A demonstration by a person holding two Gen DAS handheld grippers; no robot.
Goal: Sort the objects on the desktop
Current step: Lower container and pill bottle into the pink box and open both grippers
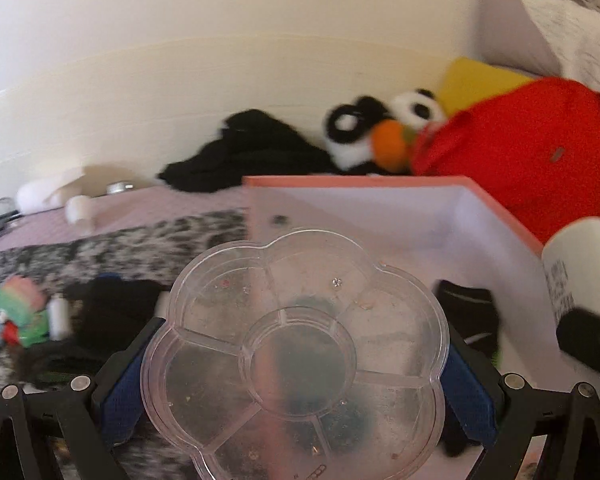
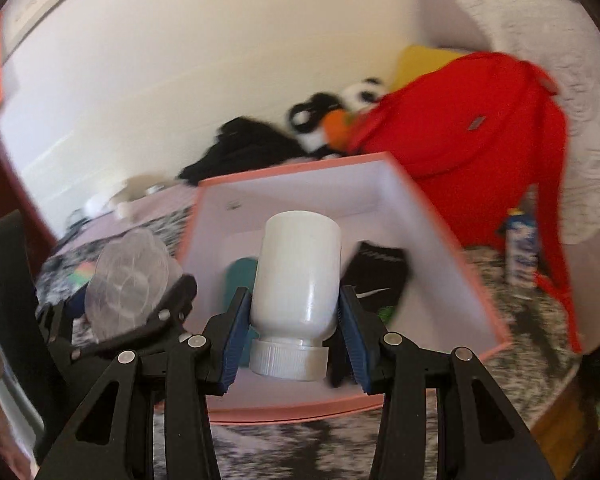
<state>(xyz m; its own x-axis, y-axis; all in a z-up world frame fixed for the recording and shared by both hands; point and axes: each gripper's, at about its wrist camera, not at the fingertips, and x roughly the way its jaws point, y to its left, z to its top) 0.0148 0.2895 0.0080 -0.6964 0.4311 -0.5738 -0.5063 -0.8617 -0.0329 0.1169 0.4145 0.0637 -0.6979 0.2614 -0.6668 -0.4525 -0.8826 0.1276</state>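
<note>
My left gripper (image 1: 296, 364) is shut on a clear flower-shaped compartment tray (image 1: 296, 352), held over the near left corner of a pink box (image 1: 496, 208) with a white inside. From the right wrist view, that tray (image 2: 128, 284) and left gripper (image 2: 140, 312) appear at the box's left side. My right gripper (image 2: 296, 320) is shut on a white plastic bottle (image 2: 298, 276), cap toward the camera, above the pink box (image 2: 440, 232). Inside the box lie a black sock (image 2: 374, 276) with a white logo and a teal item (image 2: 240, 280). The bottle (image 1: 576, 276) shows at the left view's right edge.
A red backpack (image 2: 468, 128), a yellow cushion (image 1: 476, 80), a black-and-white plush toy (image 1: 380, 128) and black clothing (image 1: 244, 152) lie behind the box against the wall. Small colourful items (image 1: 20, 312) sit on the speckled cloth at left. A blue-white bottle (image 2: 522, 240) stands right of the box.
</note>
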